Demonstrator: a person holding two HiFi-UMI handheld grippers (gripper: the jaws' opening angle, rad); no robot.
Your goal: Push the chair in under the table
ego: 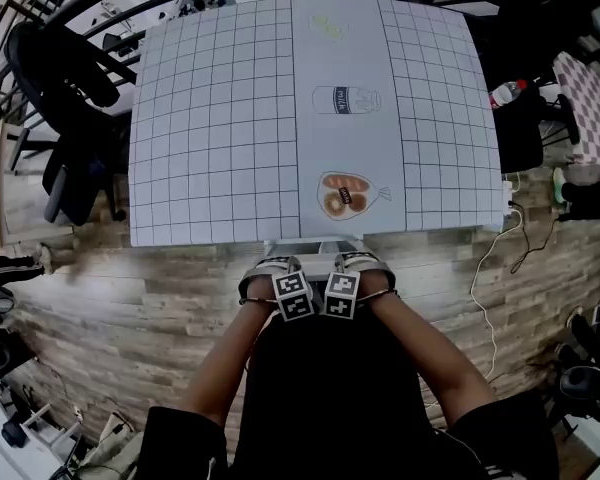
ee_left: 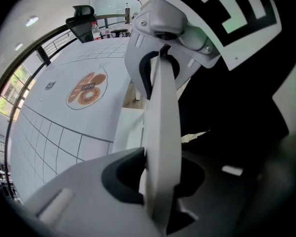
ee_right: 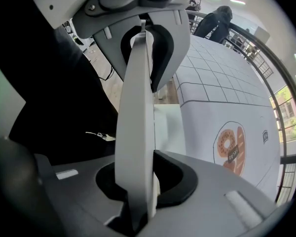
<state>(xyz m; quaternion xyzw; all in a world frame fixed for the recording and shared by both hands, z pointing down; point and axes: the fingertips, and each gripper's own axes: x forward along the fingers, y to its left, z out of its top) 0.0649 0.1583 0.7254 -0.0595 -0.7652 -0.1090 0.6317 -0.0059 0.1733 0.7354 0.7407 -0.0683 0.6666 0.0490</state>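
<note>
**Chair almost in, both grippers on its back**

The white chair (ego: 313,259) is right at the near edge of the table (ego: 210,118). The thin top of its back is just beside that edge. I cannot see the rest of the chair.

The left gripper (ego: 271,272) and the right gripper (ego: 363,267) sit side by side on the top of the chair back. Up close, the left gripper (ee_left: 155,181) has the white board pinched tight between its fingers. The right gripper (ee_right: 138,181) holds it the same way.

What could go wrong? The board looks thin and smooth, so it may slip out of the pinch if the push is hard. The back may bump the table edge and shake the table. A chair leg may catch on the wood floor, and then the chair could tip or turn.

The table has drawings of a bottle (ego: 345,99) and a bag of doughnuts (ego: 348,196). Each has a small label, but the letters are too tiny to read.
</note>
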